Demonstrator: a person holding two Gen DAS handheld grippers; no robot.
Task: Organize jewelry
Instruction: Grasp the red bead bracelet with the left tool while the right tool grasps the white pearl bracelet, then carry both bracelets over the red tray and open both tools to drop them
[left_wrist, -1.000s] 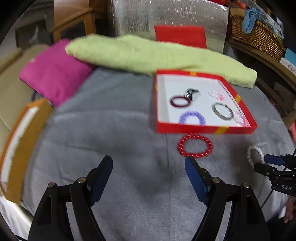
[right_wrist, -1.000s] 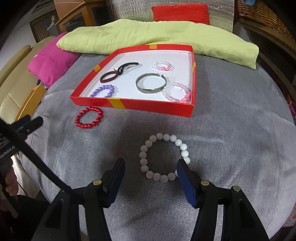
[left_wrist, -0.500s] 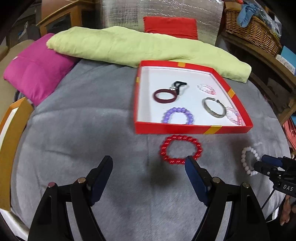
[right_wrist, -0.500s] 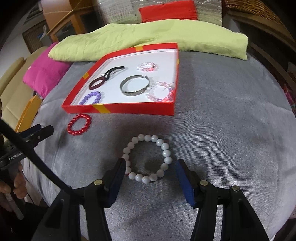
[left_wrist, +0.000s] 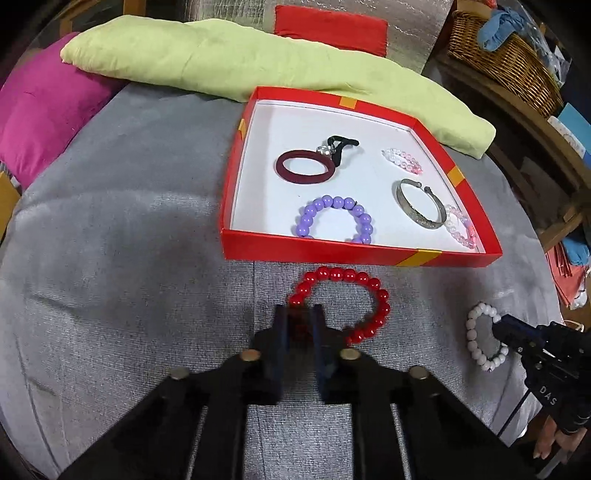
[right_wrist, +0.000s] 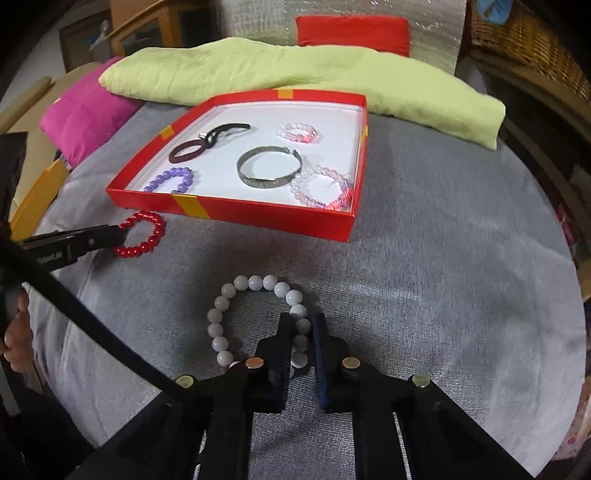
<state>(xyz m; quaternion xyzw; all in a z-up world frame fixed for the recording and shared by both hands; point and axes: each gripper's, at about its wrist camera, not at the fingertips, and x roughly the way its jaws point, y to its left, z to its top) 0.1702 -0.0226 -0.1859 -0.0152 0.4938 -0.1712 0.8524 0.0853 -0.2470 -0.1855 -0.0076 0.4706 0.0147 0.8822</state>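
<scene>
A red bead bracelet (left_wrist: 354, 291) lies on the grey cloth just in front of the red tray (left_wrist: 332, 253). My left gripper (left_wrist: 299, 317) is shut on its near left side; it also shows in the right wrist view (right_wrist: 120, 232) at the red bracelet (right_wrist: 147, 236). A white bead bracelet (right_wrist: 240, 295) lies nearer on the cloth. My right gripper (right_wrist: 303, 325) is shut on its right side; it also shows in the left wrist view (left_wrist: 496, 326) at the white bracelet (left_wrist: 474, 332). The tray (right_wrist: 258, 214) holds several bracelets and a hair tie.
A lime green cushion (left_wrist: 221, 55) lies behind the tray, a pink cushion (left_wrist: 40, 110) at the far left. A wicker basket (left_wrist: 509, 55) stands on a shelf at the right. A wooden frame (right_wrist: 37, 192) edges the cloth at the left.
Both grippers moved forward and down over the cloth and closed: the left one on the red bracelet, the right one on the white bracelet. They were open before.
</scene>
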